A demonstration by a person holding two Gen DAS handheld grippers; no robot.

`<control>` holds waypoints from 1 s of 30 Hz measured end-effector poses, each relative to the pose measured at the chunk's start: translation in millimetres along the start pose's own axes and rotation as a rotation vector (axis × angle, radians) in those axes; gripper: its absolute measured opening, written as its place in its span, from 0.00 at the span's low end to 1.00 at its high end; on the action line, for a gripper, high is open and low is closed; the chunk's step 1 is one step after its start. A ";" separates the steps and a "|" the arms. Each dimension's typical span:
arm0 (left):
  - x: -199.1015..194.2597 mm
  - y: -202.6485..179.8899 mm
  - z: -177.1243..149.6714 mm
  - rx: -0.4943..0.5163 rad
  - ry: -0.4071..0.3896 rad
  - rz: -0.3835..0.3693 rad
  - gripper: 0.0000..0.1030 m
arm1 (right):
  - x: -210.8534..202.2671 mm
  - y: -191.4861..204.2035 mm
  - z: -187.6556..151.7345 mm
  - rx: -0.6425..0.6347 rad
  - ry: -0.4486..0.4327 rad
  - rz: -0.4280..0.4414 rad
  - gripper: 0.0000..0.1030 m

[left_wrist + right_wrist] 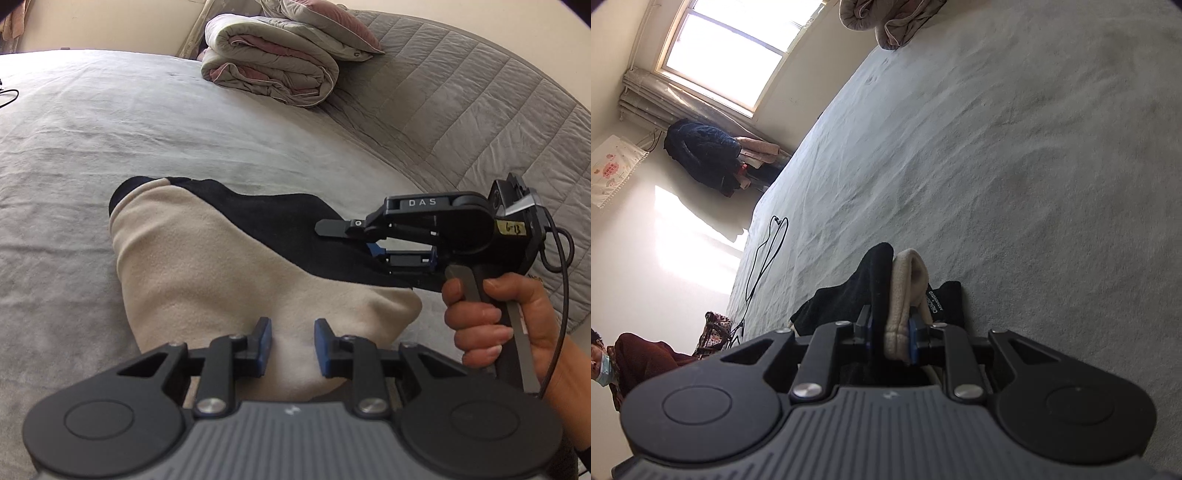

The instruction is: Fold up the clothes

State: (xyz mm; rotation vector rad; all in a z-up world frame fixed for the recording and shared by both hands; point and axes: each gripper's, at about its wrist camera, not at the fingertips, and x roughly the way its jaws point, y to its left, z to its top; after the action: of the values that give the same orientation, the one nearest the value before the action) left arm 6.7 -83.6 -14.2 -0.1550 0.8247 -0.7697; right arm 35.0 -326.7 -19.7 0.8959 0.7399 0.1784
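Nearest the left wrist camera, the left hand-held gripper has its 2 blue-padded fingers parted, with the beige fabric of the garment lying between and beneath them; no cloth is pinched. That garment, black outside with a beige fleece lining, lies partly folded on the grey bed, roughly mid-bed and toward the near edge. To the right, the right hand-held gripper is held sideways over the black part of the garment, gripped at its handle by the person's right hand, with a black cable trailing from its rear. In the right wrist view, the right hand-held gripper is clamped on a bunched edge of the garment, black and beige layers pressed together between the blue pads. A folded quilt rests at the far side of the bed beside a quilted grey headboard. Also in the right wrist view: a window, dark clothing piled beneath it, a loose cord on the bed, and a seated person at lower left.
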 end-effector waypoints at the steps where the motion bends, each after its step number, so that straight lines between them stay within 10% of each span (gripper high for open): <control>1: -1.2 -2.0 0.1 0.015 -0.001 0.003 0.25 | -2.5 3.3 -1.3 -0.029 -0.003 -0.007 0.23; 18: 3.1 28.8 34.2 -0.028 -0.137 0.025 0.25 | -2.6 73.7 -44.2 -0.681 -0.123 -0.181 0.27; 30: -5.9 21.1 15.3 -0.059 -0.179 0.031 0.24 | -10.8 67.5 -67.2 -0.778 -0.180 -0.235 0.32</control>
State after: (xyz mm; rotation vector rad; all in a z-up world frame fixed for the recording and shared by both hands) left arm 26.8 -66.9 -8.8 -0.2593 0.6791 -0.6915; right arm -6.4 -245.6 10.4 0.0798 0.5323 0.1561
